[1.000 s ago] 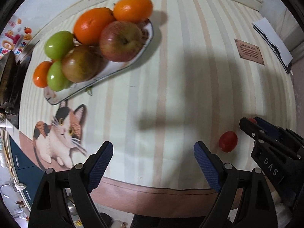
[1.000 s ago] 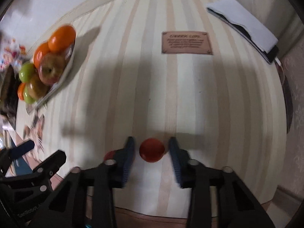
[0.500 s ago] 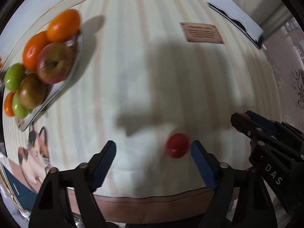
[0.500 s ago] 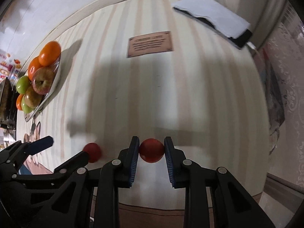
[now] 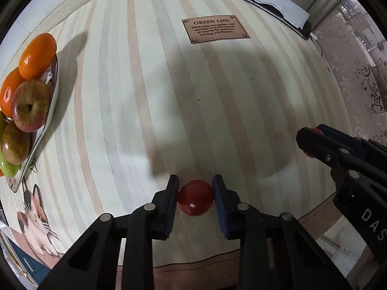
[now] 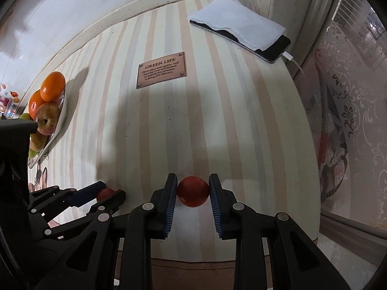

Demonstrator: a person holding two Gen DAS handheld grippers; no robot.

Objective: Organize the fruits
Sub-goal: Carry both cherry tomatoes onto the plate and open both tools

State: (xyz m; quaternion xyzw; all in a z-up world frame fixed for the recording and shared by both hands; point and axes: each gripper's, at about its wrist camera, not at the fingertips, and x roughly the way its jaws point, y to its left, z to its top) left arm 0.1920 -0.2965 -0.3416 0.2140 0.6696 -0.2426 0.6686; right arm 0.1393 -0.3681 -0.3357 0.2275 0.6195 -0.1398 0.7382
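Two red fruits are gripped. One red fruit [image 5: 195, 200] is clamped by the left gripper [image 5: 196, 193]. The other red fruit [image 6: 192, 191] is clamped by the right gripper [image 6: 193, 188].

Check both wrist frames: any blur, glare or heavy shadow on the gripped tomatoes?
Left wrist: tomato sharp, one small highlight, gripper shadow falling on the striped cloth beyond it. Right wrist: its tomato sharp too, similar shadow; strong fisheye bending with dark corners in both.

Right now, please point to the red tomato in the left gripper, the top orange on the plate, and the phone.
Red tomato [image 5: 195, 197]: left wrist view, middle of its front face.
Top orange [image 5: 37, 55]: left wrist view, centre of its peel.
Phone [image 6: 275, 48]: right wrist view, uncovered dark screen corner.
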